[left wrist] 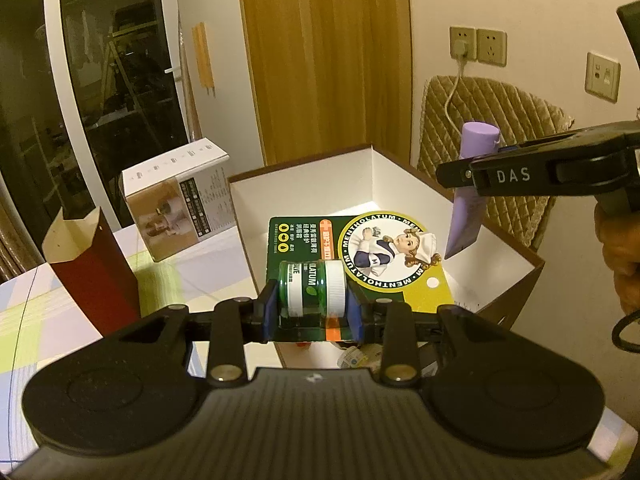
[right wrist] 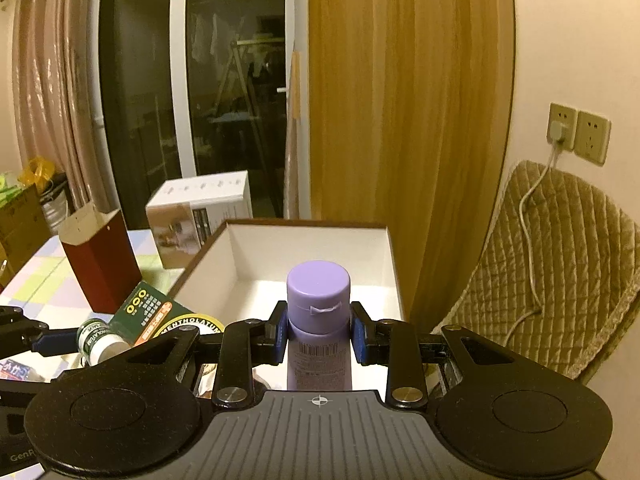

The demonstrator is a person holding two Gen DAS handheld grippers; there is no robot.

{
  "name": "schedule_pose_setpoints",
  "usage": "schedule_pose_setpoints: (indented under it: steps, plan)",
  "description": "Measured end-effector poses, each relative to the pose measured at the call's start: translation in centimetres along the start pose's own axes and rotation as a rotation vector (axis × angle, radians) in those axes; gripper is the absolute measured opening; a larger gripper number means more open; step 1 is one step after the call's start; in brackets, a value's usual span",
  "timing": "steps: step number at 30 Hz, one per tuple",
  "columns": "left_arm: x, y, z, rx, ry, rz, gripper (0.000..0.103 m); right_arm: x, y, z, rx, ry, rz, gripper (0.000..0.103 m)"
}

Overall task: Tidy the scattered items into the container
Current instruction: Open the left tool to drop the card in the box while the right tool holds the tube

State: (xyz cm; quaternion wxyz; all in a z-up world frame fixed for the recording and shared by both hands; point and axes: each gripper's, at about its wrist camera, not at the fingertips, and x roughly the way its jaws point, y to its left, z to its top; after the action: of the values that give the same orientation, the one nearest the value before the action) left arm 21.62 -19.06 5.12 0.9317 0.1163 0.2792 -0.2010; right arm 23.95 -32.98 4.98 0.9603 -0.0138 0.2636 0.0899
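A worktop with a pale checked cloth stands before a wooden door panel and a dark glass door; a quilted chair back leans by the wall sockets. On the cloth sit a white product box, a dark red open carton and the container, a brown box with white inner walls. The left tongs are clenched on a green Mentholatum jar on its printed card, held over the container's near edge. The right tongs grasp a purple tube just below its cap, cap up, above the container's open interior, to the right of the jar
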Motion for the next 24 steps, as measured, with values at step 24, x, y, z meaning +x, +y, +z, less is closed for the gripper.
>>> schedule_pose_setpoints:
  steps: [24]
  plan:
    - [1.0, -0.1, -0.7, 0.001, 0.019, -0.005, 0.033, 0.1, -0.6, -0.7, 0.001, 0.012, -0.004, 0.034]
